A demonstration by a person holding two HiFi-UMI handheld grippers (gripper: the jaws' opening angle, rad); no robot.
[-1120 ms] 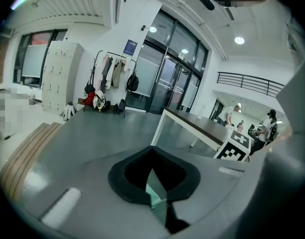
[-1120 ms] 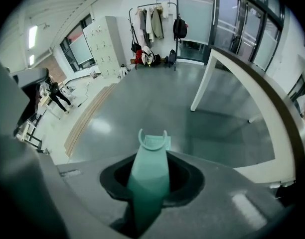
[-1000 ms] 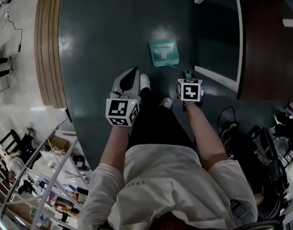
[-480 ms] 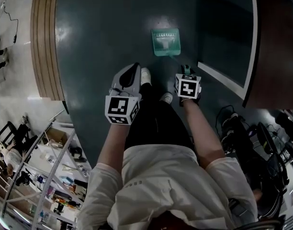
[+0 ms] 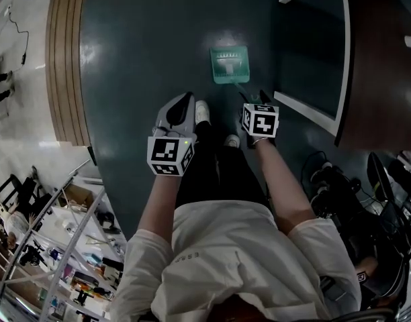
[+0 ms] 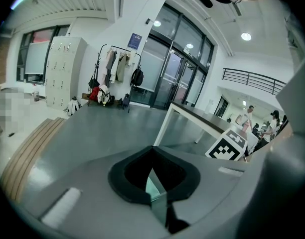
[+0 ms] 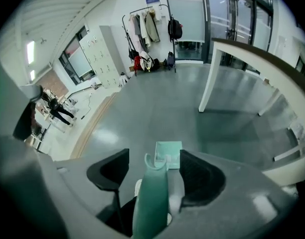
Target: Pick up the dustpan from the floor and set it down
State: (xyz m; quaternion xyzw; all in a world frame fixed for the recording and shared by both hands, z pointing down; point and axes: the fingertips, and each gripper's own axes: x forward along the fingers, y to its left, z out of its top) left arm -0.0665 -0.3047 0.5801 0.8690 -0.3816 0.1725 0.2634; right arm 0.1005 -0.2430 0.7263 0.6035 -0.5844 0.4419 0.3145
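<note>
The green dustpan (image 5: 229, 66) lies flat on the dark floor ahead of the person's feet, and its long handle (image 7: 150, 198) rises toward me. My right gripper (image 5: 256, 100) points steeply down just behind the pan. Its jaws are opening: in the right gripper view the handle stands between the pads of the right gripper (image 7: 152, 168) with a gap on each side, and the pan (image 7: 168, 154) shows beyond. My left gripper (image 5: 185, 100) hovers to the left over a shoe, its jaws together and holding nothing; the left gripper view shows the left gripper (image 6: 152, 171) the same way.
A white-framed table (image 5: 340, 59) stands close on the right of the pan. A wooden floor strip (image 5: 64, 59) runs along the left. The person's shoes (image 5: 203, 111) are below the grippers. Cables and bags (image 5: 340, 186) lie at the right, and cluttered shelving (image 5: 78, 260) at the lower left.
The right gripper's jaws have spread apart from the dustpan handle. Both grippers shifted slightly. The dustpan stays on the floor.
</note>
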